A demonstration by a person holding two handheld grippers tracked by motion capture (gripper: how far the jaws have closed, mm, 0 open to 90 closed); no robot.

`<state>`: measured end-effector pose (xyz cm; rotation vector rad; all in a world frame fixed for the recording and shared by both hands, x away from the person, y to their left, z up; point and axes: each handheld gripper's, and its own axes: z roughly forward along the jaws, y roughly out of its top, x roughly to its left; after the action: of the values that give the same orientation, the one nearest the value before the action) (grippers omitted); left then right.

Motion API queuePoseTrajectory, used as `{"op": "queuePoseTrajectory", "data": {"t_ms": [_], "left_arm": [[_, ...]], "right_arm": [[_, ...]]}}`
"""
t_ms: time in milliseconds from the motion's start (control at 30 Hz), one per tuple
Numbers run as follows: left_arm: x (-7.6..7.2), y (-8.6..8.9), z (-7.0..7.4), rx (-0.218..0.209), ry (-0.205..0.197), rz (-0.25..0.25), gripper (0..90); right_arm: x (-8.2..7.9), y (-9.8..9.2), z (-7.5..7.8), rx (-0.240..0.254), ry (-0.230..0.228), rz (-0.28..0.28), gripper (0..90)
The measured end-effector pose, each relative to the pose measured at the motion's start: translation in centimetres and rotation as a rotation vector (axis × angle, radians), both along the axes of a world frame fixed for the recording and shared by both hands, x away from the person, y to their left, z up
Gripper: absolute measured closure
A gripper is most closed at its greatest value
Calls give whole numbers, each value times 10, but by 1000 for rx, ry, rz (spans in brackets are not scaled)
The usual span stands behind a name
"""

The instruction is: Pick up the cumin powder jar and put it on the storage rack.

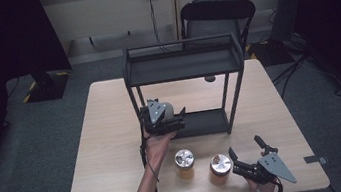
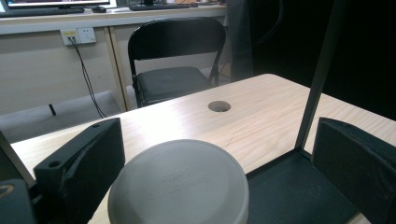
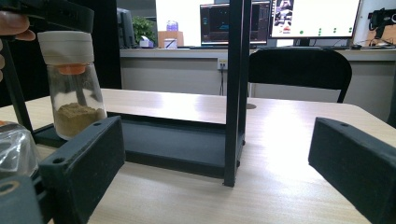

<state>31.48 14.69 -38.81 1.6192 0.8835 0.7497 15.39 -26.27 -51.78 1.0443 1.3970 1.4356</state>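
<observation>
A spice jar with a grey lid (image 2: 180, 184) and brown powder (image 3: 74, 93) stands upright on the left end of a black rack's lower shelf (image 1: 207, 121). My left gripper (image 1: 174, 115) sits over the jar, its jaws spread to either side of the lid with gaps, so it is open. Two more jars with silver lids (image 1: 184, 160) (image 1: 220, 165) stand on the table near the front edge. My right gripper (image 1: 244, 146) rests low at the front right beside them, open, nothing between its jaws.
The two-tier rack (image 1: 184, 66) occupies the table's middle; one of its posts (image 3: 236, 93) rises just ahead of my right gripper. A cable hole (image 1: 210, 78) lies behind the rack. A black folding chair (image 1: 218, 16) stands beyond the table's far edge.
</observation>
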Motion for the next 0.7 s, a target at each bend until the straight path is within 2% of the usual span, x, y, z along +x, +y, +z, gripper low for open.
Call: {"op": "queuePoseTrajectory", "data": {"t_ms": [233, 700], "left_arm": [[-3, 2, -1, -25, -11, -17, 11], [-8, 6, -1, -25, -29, -51, 5]], "right_arm": [[0, 0, 0, 0, 0, -1, 27], [0, 0, 0, 0, 1, -2, 27]]}}
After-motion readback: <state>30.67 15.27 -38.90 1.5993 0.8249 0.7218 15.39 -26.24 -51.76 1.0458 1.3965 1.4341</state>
